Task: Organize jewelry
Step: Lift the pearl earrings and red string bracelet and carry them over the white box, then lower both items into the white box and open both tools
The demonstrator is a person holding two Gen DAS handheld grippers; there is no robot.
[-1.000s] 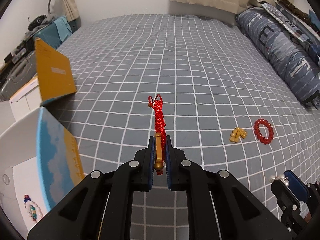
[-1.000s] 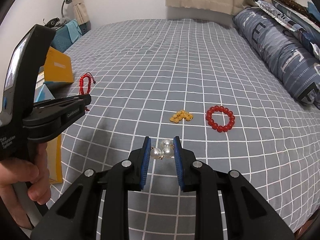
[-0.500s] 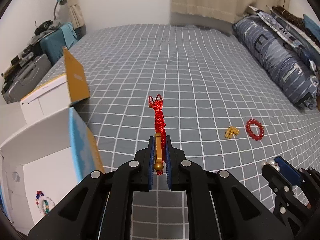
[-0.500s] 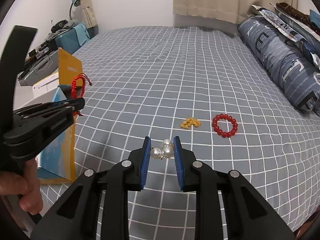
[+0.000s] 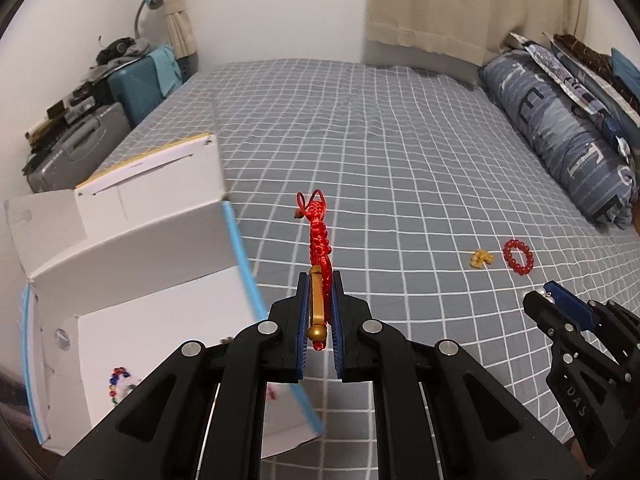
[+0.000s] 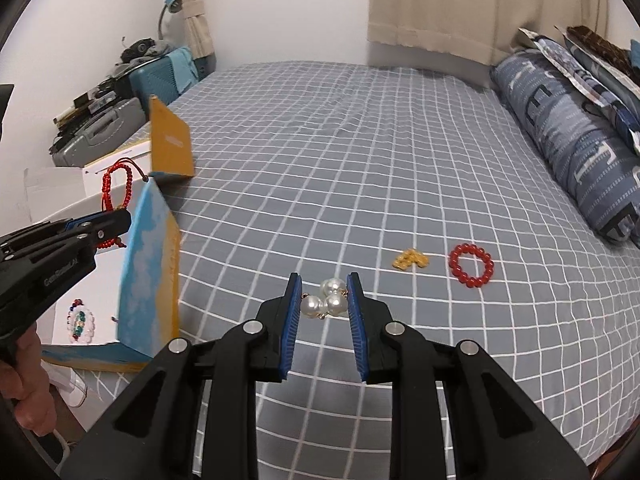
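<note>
Right tongs (image 6: 323, 307) clamp pearl cluster (image 6: 326, 299) above the checked bedspread (image 6: 360, 152) (red bead bracelet (image 6: 471, 265) nearby)

"DAS" on right tool (image 5: 560, 300); pillow (image 5: 560, 136) letters "TE".

A bed (image 6: 320, 152) covered by a grey sheet with a white grid carries everything. On it, toward the right, a small heap of yellow beads (image 6: 411, 259) lies just beside a red bead bracelet (image 6: 471, 265), the two apart. At the left edge sits an open white box (image 5: 132, 280) with blue and yellow outer faces; a multicoloured bead bracelet (image 6: 80, 321) lies on its floor. Blue patterned pillows (image 6: 572, 136) line the right side
</note>
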